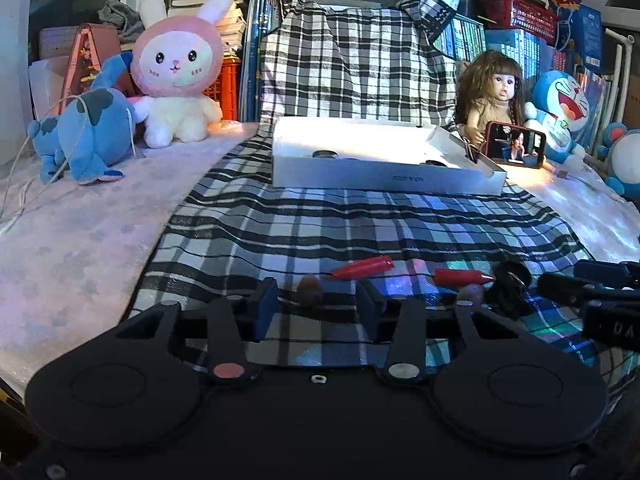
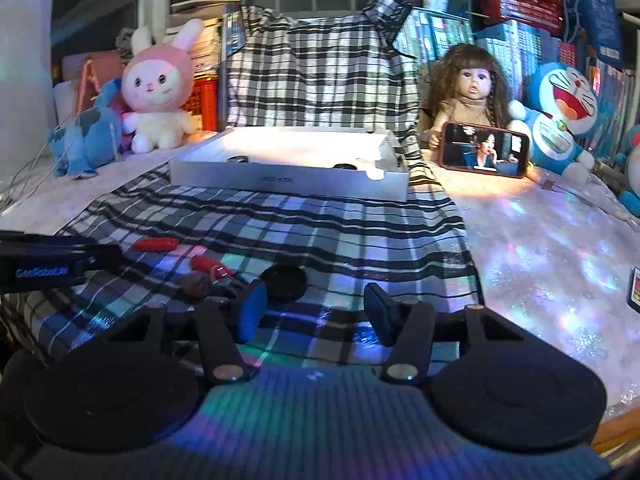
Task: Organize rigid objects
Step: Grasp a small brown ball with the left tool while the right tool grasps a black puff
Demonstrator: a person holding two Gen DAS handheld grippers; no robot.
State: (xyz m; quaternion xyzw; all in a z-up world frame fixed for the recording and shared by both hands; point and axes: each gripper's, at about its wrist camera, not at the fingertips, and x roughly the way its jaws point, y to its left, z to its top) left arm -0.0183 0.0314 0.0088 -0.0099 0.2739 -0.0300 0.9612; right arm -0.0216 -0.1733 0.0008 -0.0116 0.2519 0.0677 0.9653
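Note:
On the plaid cloth (image 1: 360, 224) lie two red clips (image 1: 362, 268) (image 1: 464, 277), two brown walnut-like lumps (image 1: 310, 290) (image 1: 472, 292) and a black round lid (image 1: 514, 274). My left gripper (image 1: 318, 308) is open and low, with the first lump just ahead between its fingers. My right gripper (image 2: 318, 312) is open, just behind the black lid (image 2: 285, 282). The right wrist view also shows both clips (image 2: 156, 244) (image 2: 210, 266) and one lump (image 2: 196, 283). A white open box (image 1: 384, 160) (image 2: 288, 164) stands farther back and holds two dark round things.
Plush toys (image 1: 178, 72), a doll (image 1: 496, 92) and a phone playing video (image 1: 514, 144) line the back, before books and crates. Shiny white sheet (image 2: 552, 248) covers the table beside the cloth. The left gripper's body (image 2: 44, 266) enters the right view at left. A small item (image 2: 634, 290) sits at the right edge.

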